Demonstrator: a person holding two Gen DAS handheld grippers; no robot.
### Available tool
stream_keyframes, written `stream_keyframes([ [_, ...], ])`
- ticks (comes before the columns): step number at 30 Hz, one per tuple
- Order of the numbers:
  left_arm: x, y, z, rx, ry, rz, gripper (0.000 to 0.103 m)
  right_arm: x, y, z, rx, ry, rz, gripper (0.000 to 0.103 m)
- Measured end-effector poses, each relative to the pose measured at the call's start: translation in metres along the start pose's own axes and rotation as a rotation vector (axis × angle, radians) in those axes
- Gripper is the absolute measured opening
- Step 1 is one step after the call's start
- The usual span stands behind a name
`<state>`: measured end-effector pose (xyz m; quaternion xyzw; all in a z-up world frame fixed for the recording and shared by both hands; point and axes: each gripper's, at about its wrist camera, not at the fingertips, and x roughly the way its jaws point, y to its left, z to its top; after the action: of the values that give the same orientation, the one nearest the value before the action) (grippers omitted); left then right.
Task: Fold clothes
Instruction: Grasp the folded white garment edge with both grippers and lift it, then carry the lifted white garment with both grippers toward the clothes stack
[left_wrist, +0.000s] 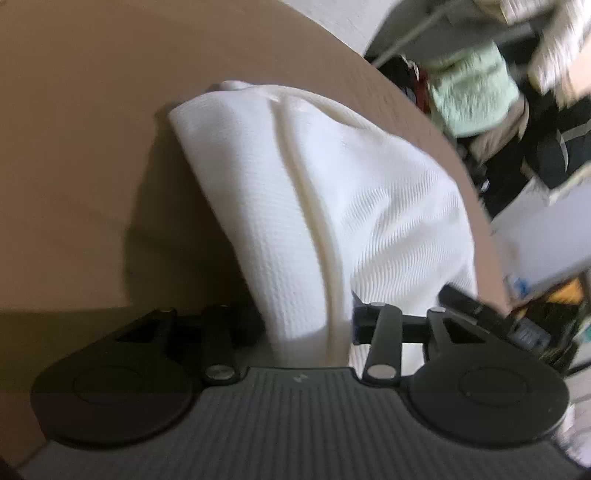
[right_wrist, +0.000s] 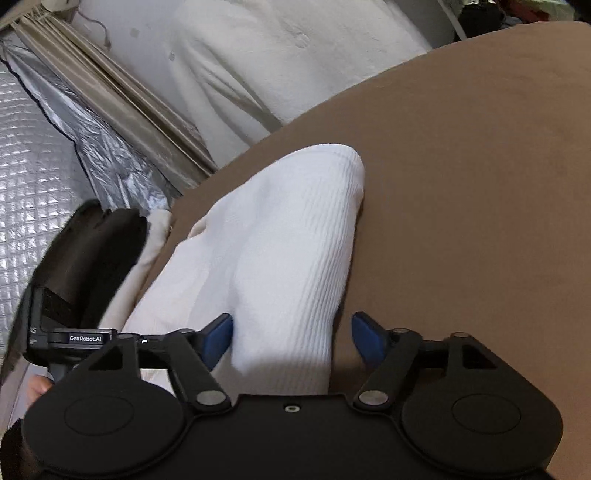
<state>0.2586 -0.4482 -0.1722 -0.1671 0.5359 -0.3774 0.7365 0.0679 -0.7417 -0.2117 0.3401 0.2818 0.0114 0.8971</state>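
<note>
**White knit between both tools, fold stage unclear**

Nearest, the right gripper (right_wrist: 291, 341): blue pads spread, white ribbed garment (right_wrist: 280, 251) bulging between them, cloth touching the left pad, clear of the right; left gripper (left_wrist: 306, 325) straddles the same garment (left_wrist: 314, 206), jaws apart, whether pinching I cannot tell; further out, the cloth lies doubled and humped on the brown table (right_wrist: 480, 184), near its edge; bundled, not flat; judged part-folded, could equally be gathered for spreading; beyond, a pale curtain (right_wrist: 258, 55).

Brown cloth-covered surface (right_wrist: 480, 166), curved far edge; white ribbed garment (right_wrist: 280, 240) lying bunched on it.
</note>
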Motion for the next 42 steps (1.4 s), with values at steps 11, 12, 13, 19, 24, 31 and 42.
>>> stream_keyframes([
  [11,-0.033,-0.061,-0.026,0.220,-0.193,0.174,0.015,-0.043,0.127,-0.023,-0.512,-0.204,-0.143,0.038],
  [12,-0.047,-0.066,-0.033,0.236,-0.217,0.174,0.015,-0.050,0.140,-0.027,-0.538,-0.217,-0.157,0.037],
  [13,-0.061,-0.071,-0.039,0.252,-0.241,0.173,0.015,-0.059,0.150,-0.029,-0.551,-0.228,-0.162,0.037],
  [19,-0.167,-0.072,-0.087,0.297,-0.400,0.234,0.015,-0.113,0.219,-0.030,-0.616,-0.249,-0.124,0.036],
  [24,-0.243,-0.080,-0.100,0.335,-0.510,0.326,0.015,-0.132,0.283,-0.028,-0.696,-0.227,-0.022,0.036],
  [31,-0.380,-0.049,-0.057,0.341,-0.653,0.368,0.015,-0.093,0.376,0.008,-0.693,-0.251,0.214,0.036],
  [42,-0.487,0.012,0.095,0.382,-0.576,0.727,0.016,0.041,0.517,0.046,-0.581,-0.204,0.468,0.036],
])
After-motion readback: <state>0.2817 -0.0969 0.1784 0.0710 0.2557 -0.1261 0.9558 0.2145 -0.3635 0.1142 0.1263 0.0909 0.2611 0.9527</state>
